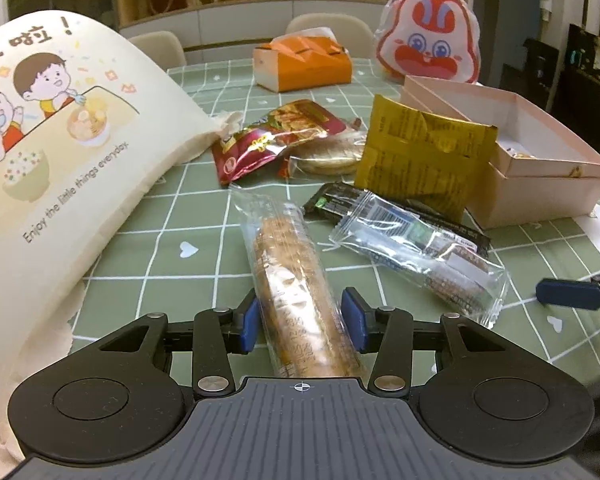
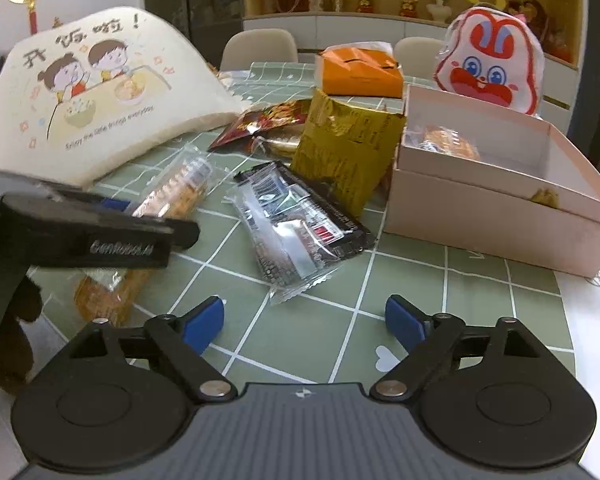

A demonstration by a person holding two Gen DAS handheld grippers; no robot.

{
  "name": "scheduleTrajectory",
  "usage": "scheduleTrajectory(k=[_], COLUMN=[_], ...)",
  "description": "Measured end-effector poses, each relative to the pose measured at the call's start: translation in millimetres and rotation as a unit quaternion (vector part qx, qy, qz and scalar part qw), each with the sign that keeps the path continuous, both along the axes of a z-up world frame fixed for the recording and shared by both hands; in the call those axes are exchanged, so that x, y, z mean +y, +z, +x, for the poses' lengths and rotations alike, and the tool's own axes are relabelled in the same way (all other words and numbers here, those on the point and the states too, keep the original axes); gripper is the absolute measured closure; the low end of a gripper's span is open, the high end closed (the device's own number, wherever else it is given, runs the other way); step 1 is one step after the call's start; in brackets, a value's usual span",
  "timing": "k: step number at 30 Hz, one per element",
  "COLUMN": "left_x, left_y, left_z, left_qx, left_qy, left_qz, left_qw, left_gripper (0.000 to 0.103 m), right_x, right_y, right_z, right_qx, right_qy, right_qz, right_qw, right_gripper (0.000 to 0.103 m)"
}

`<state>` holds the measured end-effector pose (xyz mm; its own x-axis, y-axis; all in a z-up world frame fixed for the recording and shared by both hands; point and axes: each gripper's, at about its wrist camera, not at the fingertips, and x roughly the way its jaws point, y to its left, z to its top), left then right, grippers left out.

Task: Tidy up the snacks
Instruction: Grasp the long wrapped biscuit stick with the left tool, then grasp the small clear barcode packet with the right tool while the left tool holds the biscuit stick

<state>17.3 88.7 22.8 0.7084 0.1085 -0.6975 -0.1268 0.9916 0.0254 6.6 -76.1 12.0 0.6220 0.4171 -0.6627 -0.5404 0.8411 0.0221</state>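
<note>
A long clear-wrapped biscuit packet (image 1: pixel 288 264) lies lengthwise on the green checked tablecloth (image 1: pixel 188 216). My left gripper (image 1: pixel 302 324) is shut on its near end, blue pads pressing both sides. In the right wrist view the same packet (image 2: pixel 180 192) runs under the left gripper's black finger (image 2: pixel 100 236). My right gripper (image 2: pixel 304 320) stands wide open over bare cloth, nothing between its fingers. Just beyond it lies a clear packet on a black one (image 2: pixel 296 228). A gold packet (image 2: pixel 344 148) leans against the open pink box (image 2: pixel 480 216), which holds a wrapped snack (image 2: pixel 444 142).
A cream cloth bag with a cartoon print (image 1: pixel 60 140) fills the left. A red packet (image 1: pixel 276 136) and a wrapped round cake (image 1: pixel 328 156) lie mid-table. An orange tissue box (image 1: pixel 304 64) and a rabbit-faced pouch (image 1: pixel 428 36) stand at the back. Chairs and shelves lie beyond.
</note>
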Motion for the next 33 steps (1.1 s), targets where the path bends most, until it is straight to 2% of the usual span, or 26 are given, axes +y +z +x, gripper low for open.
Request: scheduleTrajectory(k=[2, 6, 9, 13, 14, 15, 16, 18, 20, 22, 23, 27, 29, 30, 31, 33], left_x=[-0.4, 3.6, 4.9, 1.3, 1.0, -0.1, -0.9, -4.4, -10.8, -18.6, -23.4, -37.3, -38.2, -38.0, -37.3, -34.1], left_y=[0.3, 4.4, 6.8, 9.1, 10.0, 10.8, 11.5, 12.0, 10.6, 11.2, 12.7, 13.2, 13.1, 12.8, 12.5, 13.1], left_z=[2.6, 7.0, 5.8, 10.2, 14.2, 17.5, 20.4, 23.0, 19.7, 13.1, 7.9, -15.3, -21.7, -20.9, -19.0, -10.7], left_qx=[0.004, 0.031, 0.052, 0.075, 0.084, 0.091, 0.095, 0.097, 0.088, 0.088, 0.093, 0.094, 0.089, 0.089, 0.089, 0.093], left_qy=[-0.001, -0.005, -0.001, 0.027, 0.037, 0.048, 0.058, 0.084, 0.115, 0.143, 0.159, 0.206, 0.217, 0.211, 0.202, 0.176], left_qz=[-0.001, -0.013, -0.019, -0.02, -0.022, -0.02, -0.022, -0.023, -0.021, -0.02, -0.021, -0.033, -0.04, -0.036, -0.033, -0.03], left_qw=[1.0, 0.9994, 0.9985, 0.9966, 0.9956, 0.9945, 0.9935, 0.9914, 0.9893, 0.9856, 0.9827, 0.9734, 0.9713, 0.9728, 0.9746, 0.9796], left_gripper=[0.054, 0.055, 0.055, 0.055, 0.055, 0.059, 0.064, 0.066, 0.067, 0.067, 0.068, 0.068, 0.068, 0.068, 0.068, 0.068], right_x=[1.1, -3.3, -8.2, -11.3, -11.5, -12.6, -16.6, -29.9, -51.3, -73.8, -83.5, -118.5, -134.1, -139.1, -142.6, -143.3], right_y=[-0.4, -0.6, 0.6, 2.8, 4.5, 7.1, 11.4, 22.1, 35.1, 44.6, 47.8, 68.8, 89.7, 98.3, 106.7, 110.2], right_z=[0.5, -4.2, -4.8, -2.6, -1.0, -0.2, 0.8, 8.1, 13.7, 20.9, 27.6, 66.5, 74.2, 77.8, 84.6, 105.7], right_qx=[0.012, 0.015, 0.019, 0.028, 0.033, 0.039, 0.046, 0.072, 0.055, 0.009, 0.004, 0.047, 0.013, -0.012, -0.041, -0.059], right_qy=[0.019, 0.043, 0.047, 0.066, 0.079, 0.089, 0.097, 0.112, 0.122, 0.115, 0.111, 0.09, 0.075, 0.053, 0.009, -0.07], right_qz=[-0.004, -0.007, 0.008, 0.007, -0.004, -0.015, -0.019, -0.02, -0.023, -0.036, -0.037, -0.001, 0.017, 0.016, 0.006, -0.011], right_qw=[1.0, 0.999, 0.999, 0.997, 0.996, 0.995, 0.994, 0.991, 0.991, 0.993, 0.993, 0.995, 0.997, 0.998, 0.999, 0.996], right_gripper=[0.0, 0.0, 0.0, 0.0, 0.003, 0.012, 0.016, 0.018, 0.018, 0.018, 0.018, 0.018, 0.018, 0.018, 0.018, 0.019])
